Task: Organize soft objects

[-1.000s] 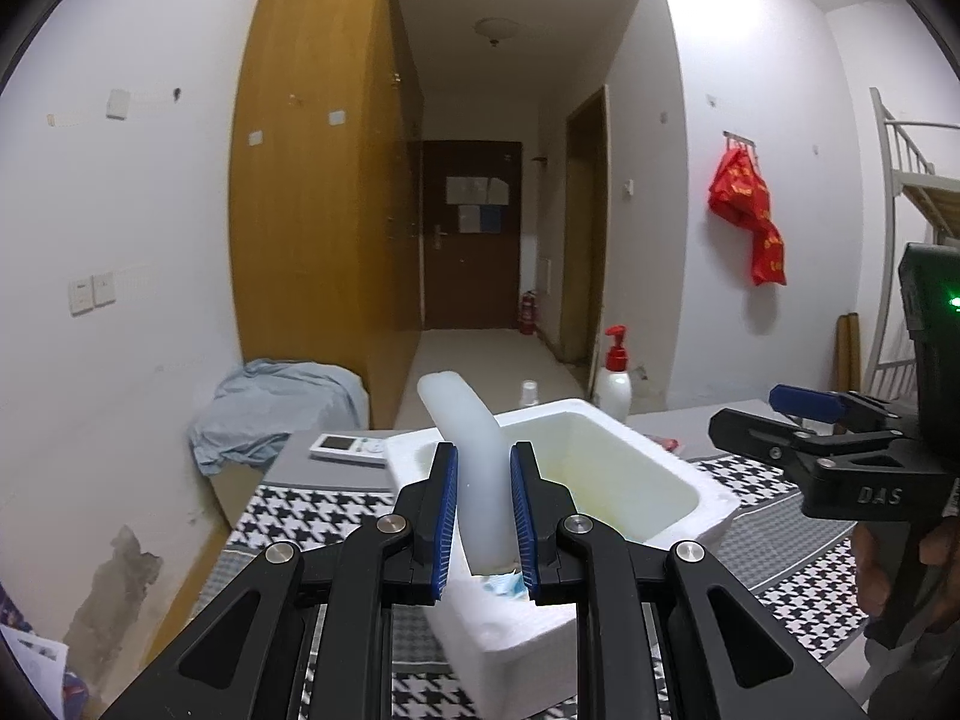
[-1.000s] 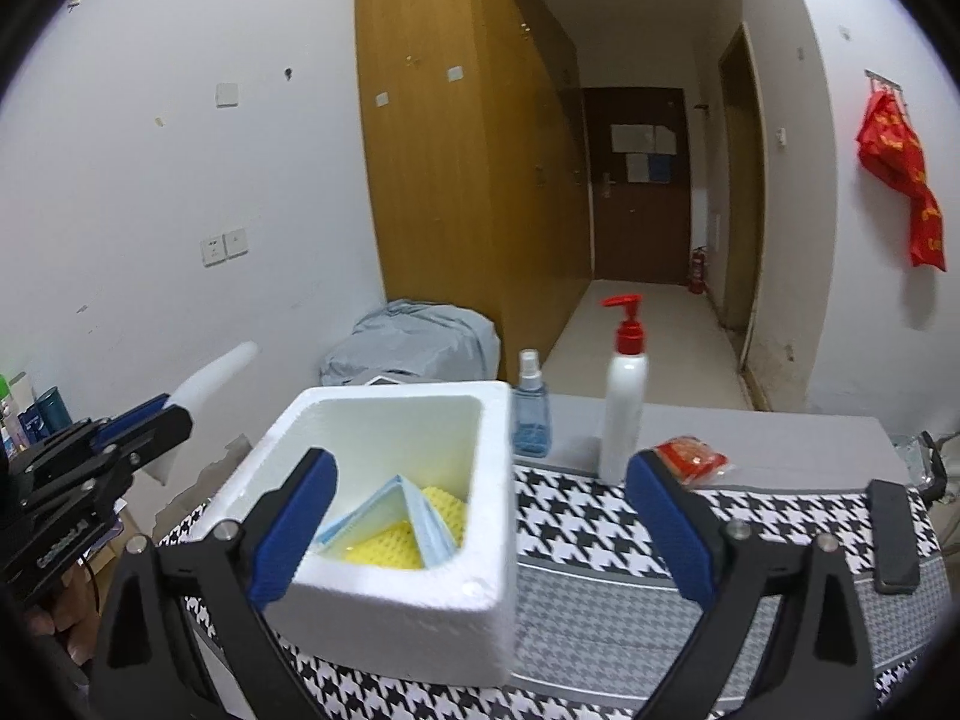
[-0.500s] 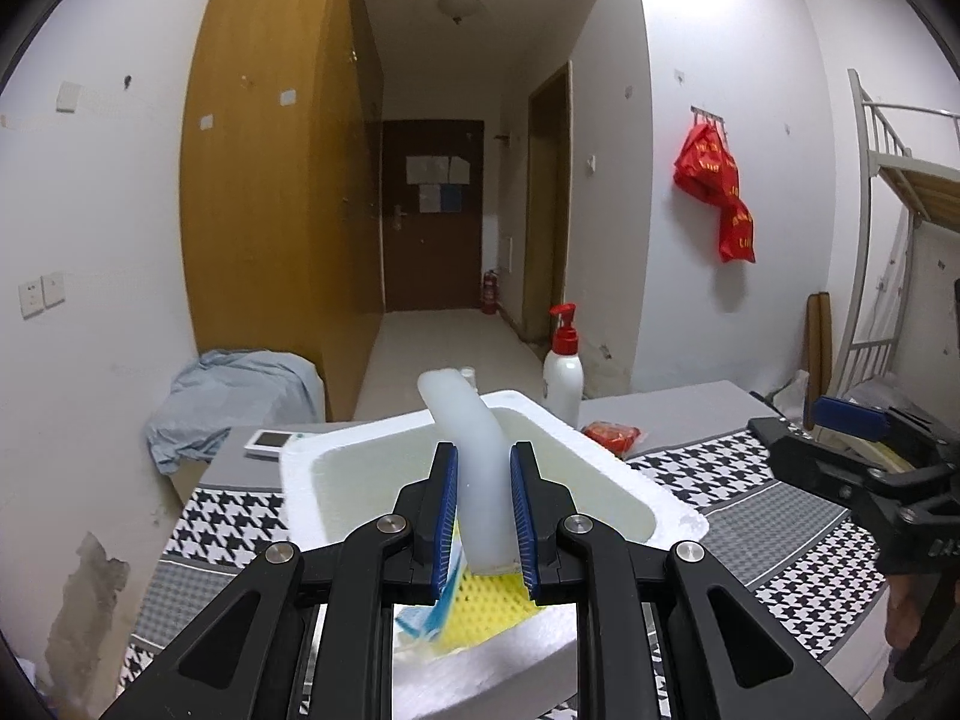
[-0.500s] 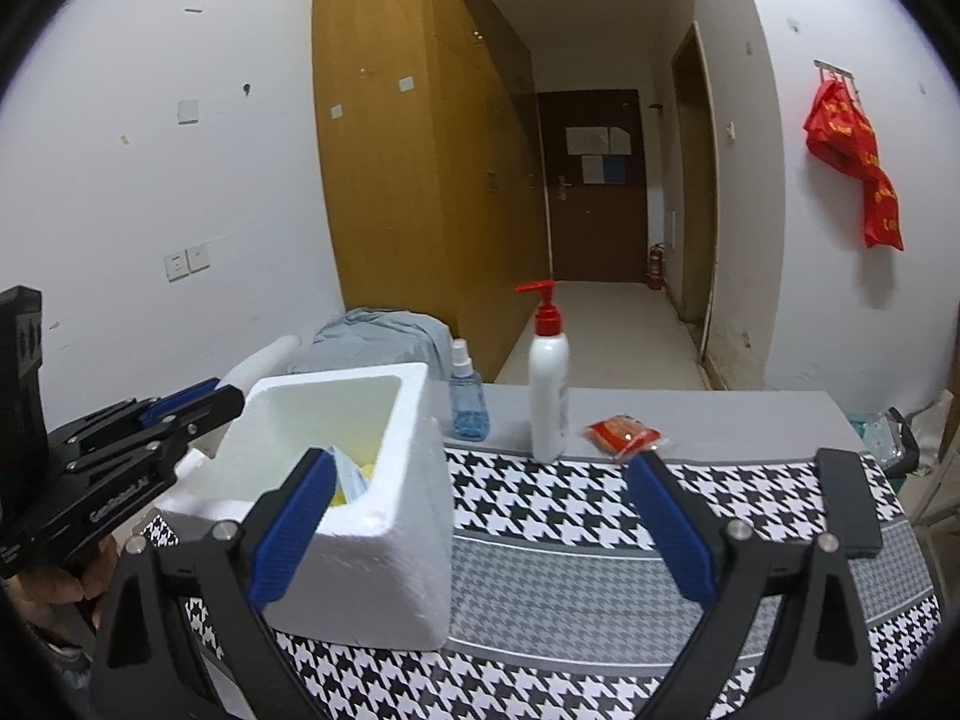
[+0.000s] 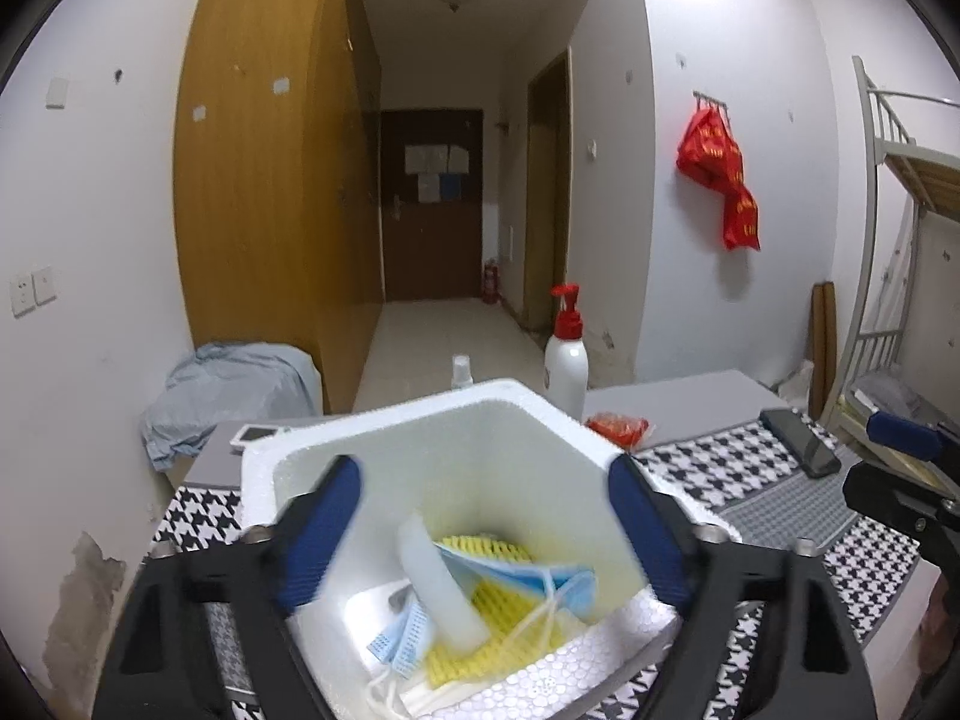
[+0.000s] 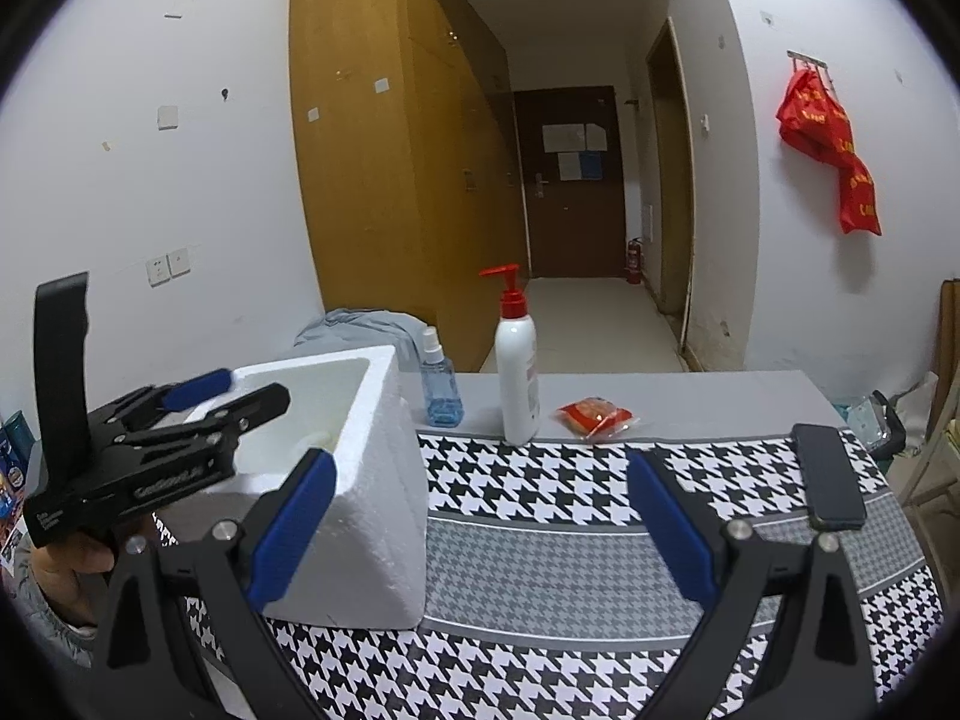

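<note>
In the left wrist view, our left gripper (image 5: 480, 525) hangs over the foam box (image 5: 384, 438). Its jaws are opening, and nothing is pressed between them. The pale foam strip (image 5: 441, 588) lies loose inside the box, leaning on the yellow sponge net (image 5: 498, 600) and the blue face masks (image 5: 540, 570). We judge that all these are very light and soft. They will bend easily, so we should pinch the strip gently at its middle.

In the right wrist view, our right gripper (image 6: 480, 528) is spread wide and empty above the checked cloth (image 6: 540, 492). It is beside the box, near the pump bottle (image 6: 517, 372) and the red packet (image 6: 594, 414).
</note>
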`<state>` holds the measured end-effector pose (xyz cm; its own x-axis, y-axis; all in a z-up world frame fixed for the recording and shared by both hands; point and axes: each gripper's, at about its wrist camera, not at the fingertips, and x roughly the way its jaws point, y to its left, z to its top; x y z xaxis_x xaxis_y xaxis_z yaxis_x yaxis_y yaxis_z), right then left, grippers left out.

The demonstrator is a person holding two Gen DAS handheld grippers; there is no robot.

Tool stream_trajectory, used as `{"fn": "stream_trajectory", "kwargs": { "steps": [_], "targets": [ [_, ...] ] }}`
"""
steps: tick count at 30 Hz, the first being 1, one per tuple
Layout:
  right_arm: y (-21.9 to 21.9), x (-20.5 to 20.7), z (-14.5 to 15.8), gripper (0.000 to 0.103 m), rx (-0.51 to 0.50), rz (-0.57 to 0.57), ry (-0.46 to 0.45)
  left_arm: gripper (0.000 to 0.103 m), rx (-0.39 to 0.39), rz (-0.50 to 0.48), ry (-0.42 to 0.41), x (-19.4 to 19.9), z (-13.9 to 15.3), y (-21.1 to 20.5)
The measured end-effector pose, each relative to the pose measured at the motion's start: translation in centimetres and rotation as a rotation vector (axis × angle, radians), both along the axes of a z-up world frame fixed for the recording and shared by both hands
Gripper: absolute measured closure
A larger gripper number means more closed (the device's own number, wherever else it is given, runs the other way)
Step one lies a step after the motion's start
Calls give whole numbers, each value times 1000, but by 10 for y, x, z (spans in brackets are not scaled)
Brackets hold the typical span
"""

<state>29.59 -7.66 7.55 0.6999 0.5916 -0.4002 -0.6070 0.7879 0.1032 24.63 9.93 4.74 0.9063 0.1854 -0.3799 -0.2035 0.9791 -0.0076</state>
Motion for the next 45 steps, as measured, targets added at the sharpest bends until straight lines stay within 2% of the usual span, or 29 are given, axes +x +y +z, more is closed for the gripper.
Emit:
{"fn": "stream_trajectory", "kwargs": {
  "steps": [7, 10, 14, 19, 29, 38, 45],
  "targets": [
    [-6, -6, 1, 4, 3, -4, -2, 13, -19, 14, 1, -9, 8, -4],
    [-10, -18, 5, 0, 13, -6, -18, 13, -15, 15, -13, -23, 14, -9],
    [-16, -36, 14, 0, 22, 1, -36, 6, -8, 28, -51, -48, 25, -18],
    [-26, -63, 23, 0, 35, 7, -65, 3, 18, 36, -79, -79, 34, -32],
    [-41, -109, 24, 0, 49, 9, -108, 3, 58, 51, -126, -132, 38, -59],
    [-50, -154, 11, 0, 67, -6, -165, 1, 51, 44, -202, -179, 27, -71],
    [-54, -187, -11, 0, 73, -11, -192, 1, 34, 59, -223, -208, 6, -74]
  ]
}}
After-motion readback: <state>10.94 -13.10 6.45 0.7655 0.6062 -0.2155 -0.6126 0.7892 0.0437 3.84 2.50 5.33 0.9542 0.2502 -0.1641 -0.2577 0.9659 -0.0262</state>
